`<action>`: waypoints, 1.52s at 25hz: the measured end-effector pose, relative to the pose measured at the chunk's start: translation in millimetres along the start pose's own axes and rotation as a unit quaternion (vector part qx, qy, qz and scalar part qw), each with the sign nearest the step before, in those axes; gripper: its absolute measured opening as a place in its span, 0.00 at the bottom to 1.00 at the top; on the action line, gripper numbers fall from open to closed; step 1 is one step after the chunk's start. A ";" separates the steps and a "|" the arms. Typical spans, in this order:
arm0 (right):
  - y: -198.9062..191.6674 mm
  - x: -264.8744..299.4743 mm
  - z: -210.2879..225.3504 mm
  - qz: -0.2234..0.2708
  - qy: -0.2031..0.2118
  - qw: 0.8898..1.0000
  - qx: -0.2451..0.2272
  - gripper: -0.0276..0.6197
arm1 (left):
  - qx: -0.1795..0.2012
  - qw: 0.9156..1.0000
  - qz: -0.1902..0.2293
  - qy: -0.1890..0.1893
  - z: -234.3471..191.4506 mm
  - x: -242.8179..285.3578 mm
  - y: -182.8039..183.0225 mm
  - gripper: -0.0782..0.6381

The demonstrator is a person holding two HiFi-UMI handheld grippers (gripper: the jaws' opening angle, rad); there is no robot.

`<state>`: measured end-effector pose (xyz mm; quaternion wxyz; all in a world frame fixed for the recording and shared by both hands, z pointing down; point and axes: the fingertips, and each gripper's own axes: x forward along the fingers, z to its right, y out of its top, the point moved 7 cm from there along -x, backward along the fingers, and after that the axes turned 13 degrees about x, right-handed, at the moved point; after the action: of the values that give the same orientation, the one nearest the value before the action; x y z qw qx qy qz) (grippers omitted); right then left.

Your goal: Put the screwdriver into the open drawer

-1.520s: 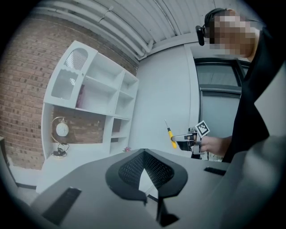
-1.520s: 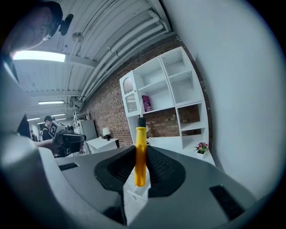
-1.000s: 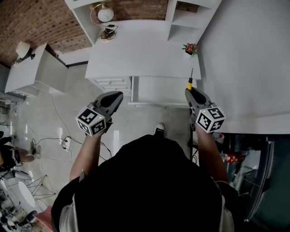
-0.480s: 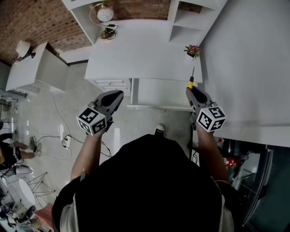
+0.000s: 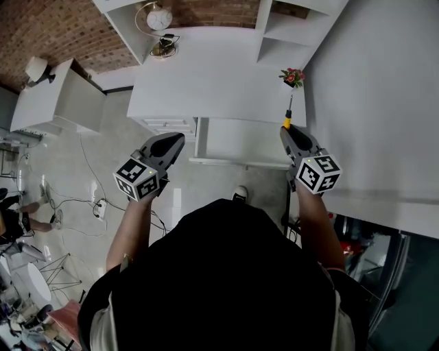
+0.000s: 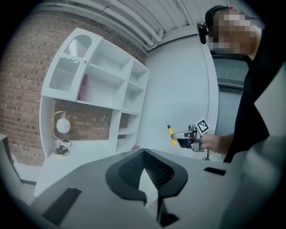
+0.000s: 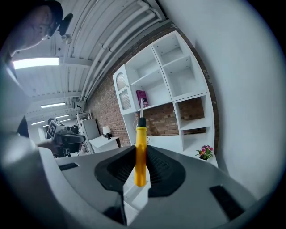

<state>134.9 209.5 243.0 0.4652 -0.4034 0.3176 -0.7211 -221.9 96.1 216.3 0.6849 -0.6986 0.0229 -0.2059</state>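
Note:
A yellow-handled screwdriver (image 7: 140,154) with a thin metal shaft is clamped upright between the pads of my right gripper (image 5: 287,128). In the head view the screwdriver (image 5: 287,118) pokes out forward over the right end of the open white drawer (image 5: 240,140). The drawer stands pulled out from under the white desk (image 5: 212,75). My left gripper (image 5: 171,142) is shut with nothing in it, to the left of the drawer, over the floor. The left gripper view shows the right gripper (image 6: 181,137) and the screwdriver (image 6: 170,132) across from it.
On the desk are a small flower pot (image 5: 291,75) at the right and a round clock (image 5: 158,20) with a black cable at the back. White shelving (image 5: 288,34) rises behind. Beside the open drawer is a closed drawer stack (image 5: 168,126). A white wall (image 5: 377,103) runs along the right.
Both grippers have drifted slightly forward and up in the head view. The right gripper still grips the screwdriver, which now points nearer the flower pot.

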 end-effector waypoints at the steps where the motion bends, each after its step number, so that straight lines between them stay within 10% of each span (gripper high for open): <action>1: 0.7 1.9 2.3 -0.002 0.003 1.000 0.001 0.17 | 0.000 1.000 -0.001 0.004 -0.2 1.7 0.8 0.13; 38: 31.4 31.1 89.7 -0.045 0.059 0.997 -0.004 0.17 | 0.001 0.996 -0.036 0.082 -3.6 61.2 7.4 0.13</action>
<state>219.1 161.8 268.1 0.4113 -0.3756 0.3289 -0.7626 -165.2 73.1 224.7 0.6735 -0.6791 0.0538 -0.2868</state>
